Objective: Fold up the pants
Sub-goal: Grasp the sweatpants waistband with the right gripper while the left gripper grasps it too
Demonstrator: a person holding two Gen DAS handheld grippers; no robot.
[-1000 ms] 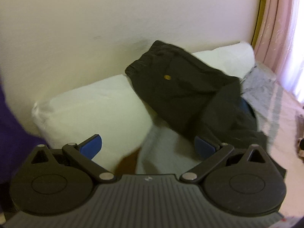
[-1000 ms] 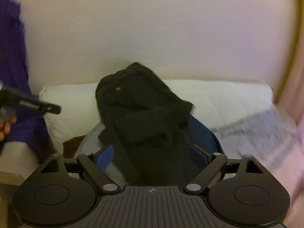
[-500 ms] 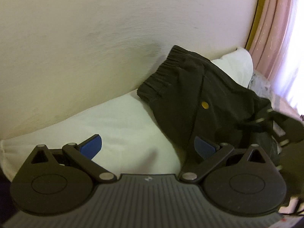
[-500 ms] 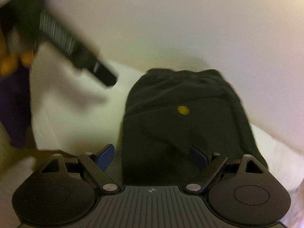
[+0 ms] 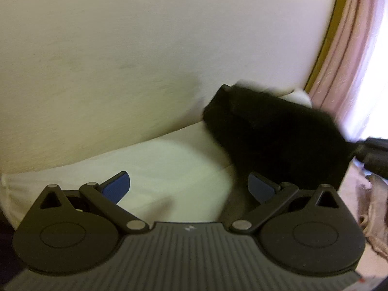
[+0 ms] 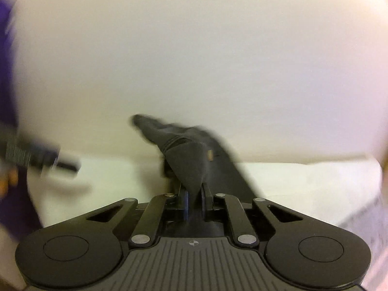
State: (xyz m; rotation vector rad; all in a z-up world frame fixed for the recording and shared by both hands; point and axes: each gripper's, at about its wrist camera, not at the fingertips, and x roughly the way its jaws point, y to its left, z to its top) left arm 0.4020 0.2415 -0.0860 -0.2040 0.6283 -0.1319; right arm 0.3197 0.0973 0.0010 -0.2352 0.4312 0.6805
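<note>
The black pants [image 5: 274, 140] lie bunched on a white pillow [image 5: 157, 167] against the wall, blurred in the left wrist view. My left gripper [image 5: 188, 188] is open, its blue pads spread wide; the right pad sits at the pants' lower edge, and only pillow shows between the pads. In the right wrist view my right gripper [image 6: 194, 197] is shut on a fold of the black pants [image 6: 191, 160], which rise from the pads toward the wall. The right gripper's body [image 5: 373, 155] shows at the right edge of the left wrist view, and the left gripper [image 6: 38, 160] shows blurred at the left of the right wrist view.
A cream wall [image 5: 145, 48] stands close behind the pillow. A pink curtain [image 5: 351, 60] with a gold frame hangs at the right. Crumpled pale bedding [image 5: 371, 208] lies at the lower right. A purple sleeve [image 6: 7, 97] is at the left edge.
My right gripper went from wide open to shut on the pants and moved in close to them. The left gripper slid nearer the pillow, and the pants shifted right in its view.
</note>
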